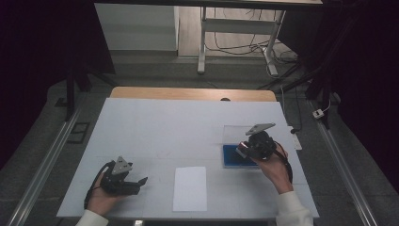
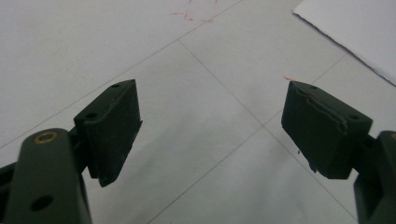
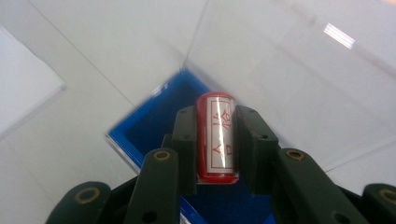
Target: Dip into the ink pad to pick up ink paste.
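Gripper (image 3: 215, 144) holds stamp (image 3: 215, 135) over blue tray (image 3: 154, 116)

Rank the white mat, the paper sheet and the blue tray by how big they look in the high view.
1. Mat, by far the largest.
2. Paper.
3. Blue tray, though the right gripper hides part of it, so its lead under the paper is unsure.

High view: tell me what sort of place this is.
Probably a lab or workshop rigged for recording handling tasks. A white-covered table sits between metal floor rails, loose cables trail under a bench frame behind, and a person holds a left gripper and right gripper.
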`<state>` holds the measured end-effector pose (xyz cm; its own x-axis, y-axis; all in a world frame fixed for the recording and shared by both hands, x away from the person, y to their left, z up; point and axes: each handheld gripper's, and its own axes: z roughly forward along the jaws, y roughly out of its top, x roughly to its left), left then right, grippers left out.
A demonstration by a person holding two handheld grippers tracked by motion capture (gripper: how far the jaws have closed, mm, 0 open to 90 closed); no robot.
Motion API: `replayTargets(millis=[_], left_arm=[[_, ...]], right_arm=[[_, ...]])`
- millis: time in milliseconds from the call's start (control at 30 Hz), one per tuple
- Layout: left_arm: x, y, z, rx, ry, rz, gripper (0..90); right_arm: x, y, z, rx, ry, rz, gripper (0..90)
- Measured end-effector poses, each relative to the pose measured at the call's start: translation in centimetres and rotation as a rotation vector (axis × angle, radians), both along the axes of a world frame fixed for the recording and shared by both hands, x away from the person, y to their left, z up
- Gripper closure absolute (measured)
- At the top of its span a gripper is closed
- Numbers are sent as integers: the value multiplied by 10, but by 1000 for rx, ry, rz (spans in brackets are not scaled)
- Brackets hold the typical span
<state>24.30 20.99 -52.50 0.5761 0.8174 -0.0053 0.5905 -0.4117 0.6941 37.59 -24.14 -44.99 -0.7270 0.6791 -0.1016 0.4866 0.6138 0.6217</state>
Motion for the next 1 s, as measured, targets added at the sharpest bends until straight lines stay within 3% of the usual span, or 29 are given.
replayTargets(millis=[133,300,700,1000], left_arm=[[-1,0,1,2,-4,1,198],[-1,0,1,-3,-6,1,198],[0,0,1,0,-6,0,198],[0,0,1,1,-5,0,198]], right_arm=[[-6,-6,15,53,-36,-1,702],[-10,-14,25,110,-47,-4,702],[-14,-21,34,136,-77,5,701],[-20,-15,41,147,-83,50,701]])
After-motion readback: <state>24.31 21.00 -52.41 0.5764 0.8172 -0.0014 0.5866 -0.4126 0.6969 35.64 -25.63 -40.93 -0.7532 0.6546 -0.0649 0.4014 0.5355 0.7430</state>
